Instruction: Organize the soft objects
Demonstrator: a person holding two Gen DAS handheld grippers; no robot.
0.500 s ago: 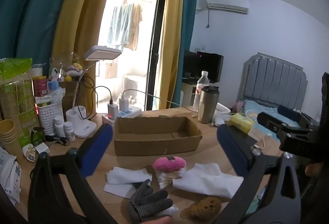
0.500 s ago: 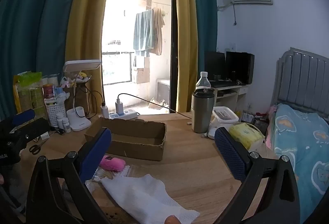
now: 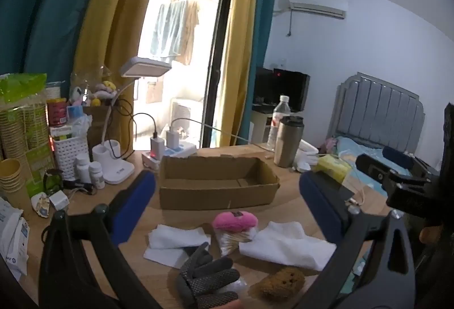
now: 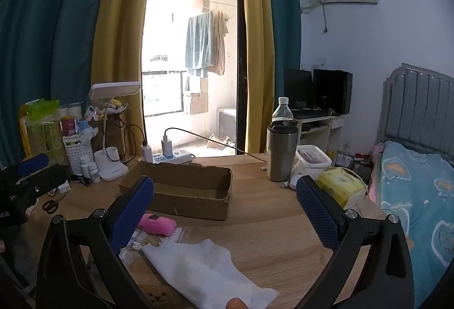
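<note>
Left gripper (image 3: 227, 195) wide, right gripper (image 4: 224, 198) wide, grey glove (image 3: 204, 277) cropped below, brown plush (image 3: 279, 282) blurry

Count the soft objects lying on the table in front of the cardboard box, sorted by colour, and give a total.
White cloths: 2, one on the left and one on the right
Pink plush toy: 1
Grey glove: 1
Brown plush toy: 1
Total: 5

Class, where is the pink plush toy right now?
In the left wrist view, the pink plush toy lies on the table just before the cardboard box, between two white cloths.
</note>
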